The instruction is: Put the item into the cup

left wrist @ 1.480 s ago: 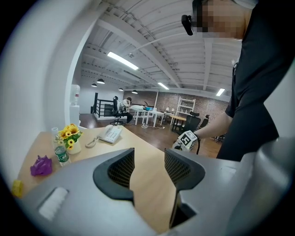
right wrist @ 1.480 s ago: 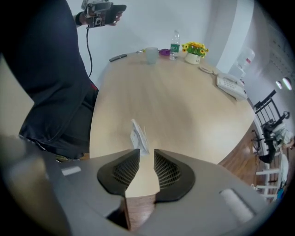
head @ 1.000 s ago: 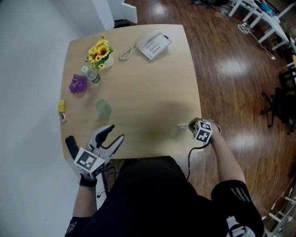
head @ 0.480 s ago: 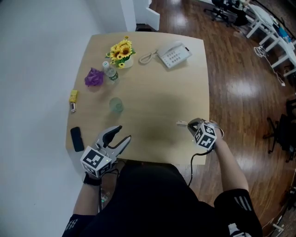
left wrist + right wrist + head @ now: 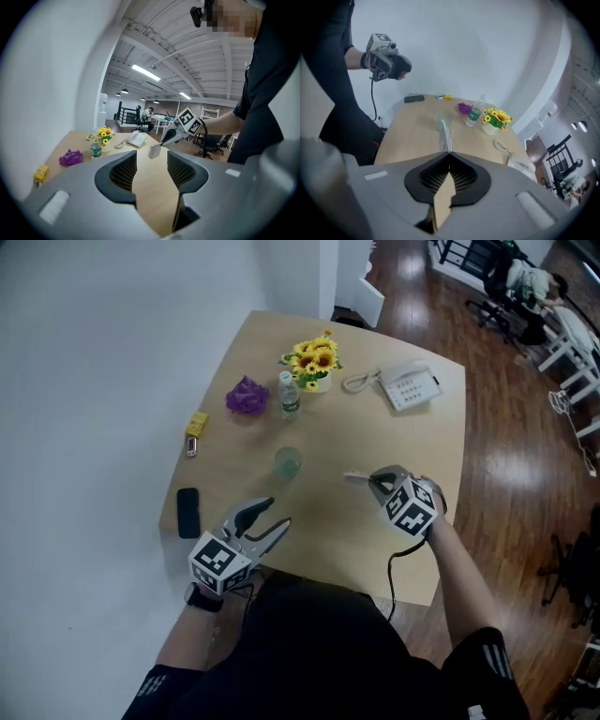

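A clear glass cup (image 5: 288,462) stands upright on the wooden table (image 5: 422,456), left of the middle. My right gripper (image 5: 373,478) hovers to the right of the cup, shut on a small flat white packet (image 5: 356,477) that sticks out of the jaws toward the cup. In the right gripper view the packet (image 5: 445,136) stands edge-on between the closed jaws of my right gripper (image 5: 449,152), with the cup (image 5: 443,122) faint behind it. My left gripper (image 5: 267,517) hangs open near the table's front edge with nothing in it, and the left gripper (image 5: 151,171) faces the packet (image 5: 154,151).
At the far side stand a pot of sunflowers (image 5: 314,360), a small water bottle (image 5: 289,395), a purple crumpled thing (image 5: 247,397) and a white telephone (image 5: 411,388). A yellow item (image 5: 196,422) and a black flat device (image 5: 187,512) lie near the left edge.
My right gripper has carried the packet forward and left, closer to the cup. The head camera has swung, so the table sits differently in view. The left gripper stays open near the front edge.
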`<action>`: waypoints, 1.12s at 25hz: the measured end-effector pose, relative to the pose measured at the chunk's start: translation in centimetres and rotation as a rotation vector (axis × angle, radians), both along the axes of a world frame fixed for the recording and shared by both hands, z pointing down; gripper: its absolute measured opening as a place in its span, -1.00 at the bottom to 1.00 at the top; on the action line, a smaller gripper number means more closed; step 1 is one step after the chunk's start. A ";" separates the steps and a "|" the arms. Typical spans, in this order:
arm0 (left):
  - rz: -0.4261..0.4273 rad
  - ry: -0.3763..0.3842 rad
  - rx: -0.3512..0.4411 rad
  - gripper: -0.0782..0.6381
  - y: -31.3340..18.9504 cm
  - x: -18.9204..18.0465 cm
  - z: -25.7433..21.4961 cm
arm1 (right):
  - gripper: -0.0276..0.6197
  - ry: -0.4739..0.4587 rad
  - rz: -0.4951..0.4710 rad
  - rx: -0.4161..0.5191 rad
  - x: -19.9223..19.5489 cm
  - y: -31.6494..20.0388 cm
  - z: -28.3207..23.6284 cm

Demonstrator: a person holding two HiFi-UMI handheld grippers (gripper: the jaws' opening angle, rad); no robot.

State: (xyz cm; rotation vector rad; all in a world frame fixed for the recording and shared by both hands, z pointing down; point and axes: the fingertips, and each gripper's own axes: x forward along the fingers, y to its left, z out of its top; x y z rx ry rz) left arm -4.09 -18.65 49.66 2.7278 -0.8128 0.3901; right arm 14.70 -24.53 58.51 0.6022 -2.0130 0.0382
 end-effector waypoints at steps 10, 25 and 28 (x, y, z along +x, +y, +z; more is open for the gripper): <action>-0.007 0.021 -0.014 -0.23 -3.5 -5.7 1.0 | -0.89 -0.080 0.047 -0.105 -12.5 -6.5 2.5; 0.000 0.026 -0.067 -0.23 -5.6 -10.6 2.9 | -0.89 -0.077 0.201 -0.303 -17.5 -8.5 10.2; 0.008 0.023 -0.078 -0.23 -5.8 -10.7 3.0 | -0.89 -0.061 0.222 -0.331 -17.6 -8.2 11.1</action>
